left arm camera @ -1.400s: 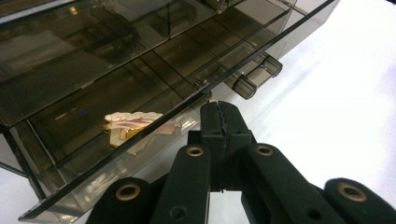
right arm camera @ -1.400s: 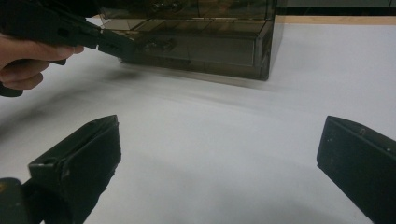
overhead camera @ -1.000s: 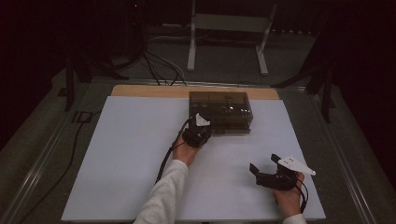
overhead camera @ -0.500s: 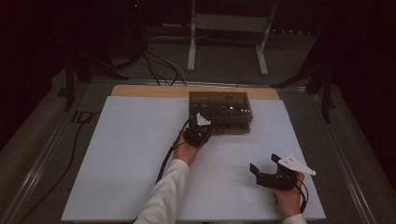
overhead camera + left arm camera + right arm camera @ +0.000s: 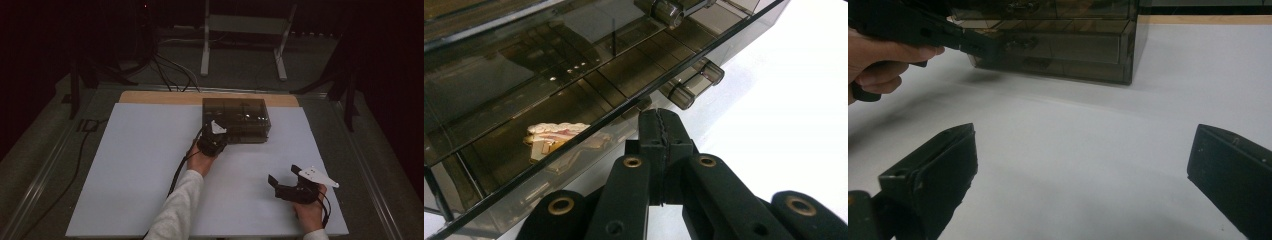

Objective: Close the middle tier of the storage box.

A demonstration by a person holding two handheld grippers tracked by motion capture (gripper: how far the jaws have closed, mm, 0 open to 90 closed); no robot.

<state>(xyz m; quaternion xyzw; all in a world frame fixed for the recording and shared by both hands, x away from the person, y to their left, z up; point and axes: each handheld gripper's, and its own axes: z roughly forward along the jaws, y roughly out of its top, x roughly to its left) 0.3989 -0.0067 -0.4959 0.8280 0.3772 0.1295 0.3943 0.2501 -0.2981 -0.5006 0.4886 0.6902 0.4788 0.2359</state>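
smoky see-through drawer box (image 5: 236,119) sits at the far middle of the white counter (image 5: 135,165), with some pale thing (image 5: 555,136) inside. left claw (image 5: 216,137) is right up against the box front, jaws clenched just under a round drawer knob (image 5: 696,82), nothing visibly between them. right claw (image 5: 283,179) hangs released near the front right, well apart.
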